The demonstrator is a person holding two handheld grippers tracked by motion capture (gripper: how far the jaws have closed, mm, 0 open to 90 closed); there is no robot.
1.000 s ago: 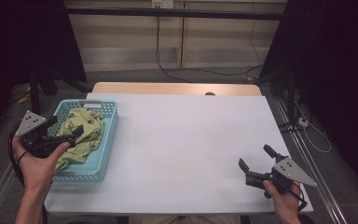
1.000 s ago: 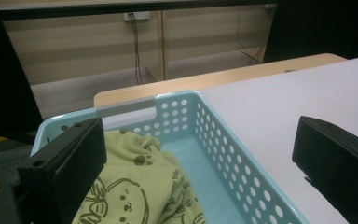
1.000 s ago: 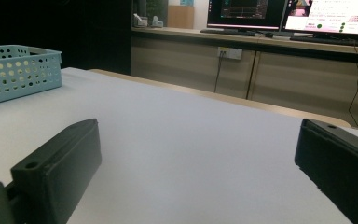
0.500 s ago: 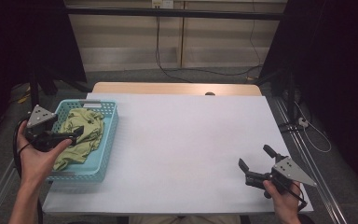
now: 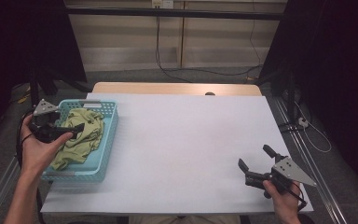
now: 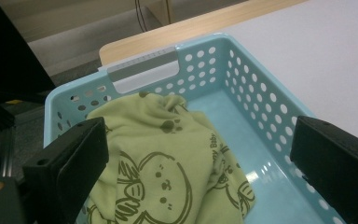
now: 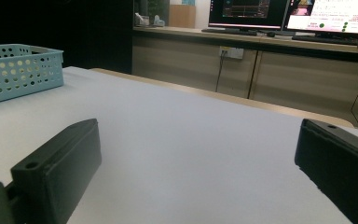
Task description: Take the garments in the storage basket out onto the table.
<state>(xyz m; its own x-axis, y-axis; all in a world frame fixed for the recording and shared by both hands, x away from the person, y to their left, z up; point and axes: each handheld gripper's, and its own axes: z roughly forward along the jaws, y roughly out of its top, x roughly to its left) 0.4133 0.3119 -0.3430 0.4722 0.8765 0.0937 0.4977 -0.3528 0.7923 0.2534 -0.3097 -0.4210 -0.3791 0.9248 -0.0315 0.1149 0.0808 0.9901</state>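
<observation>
Pale-green cotton garment with a printed cartoon animal (image 6: 163, 172) lies crumpled in the light-blue perforated plastic basket (image 5: 109, 128) at the table's left edge. My left gripper (image 5: 70, 129) hangs over the basket's near-left rim, jaws spread wide with nothing between them. In the left gripper view the cloth sits directly ahead and below, bunched toward the left jaw, its heap running lengthwise along the basket. Left hand (image 5: 39, 149) is tilted forward and down; I judge a short descent would bracket a fold. The white table sheet (image 5: 186, 140) is bare at centre. Far right, my right gripper (image 5: 254, 163) rests low near the front edge, jaws open, empty, well apart from the basket.
</observation>
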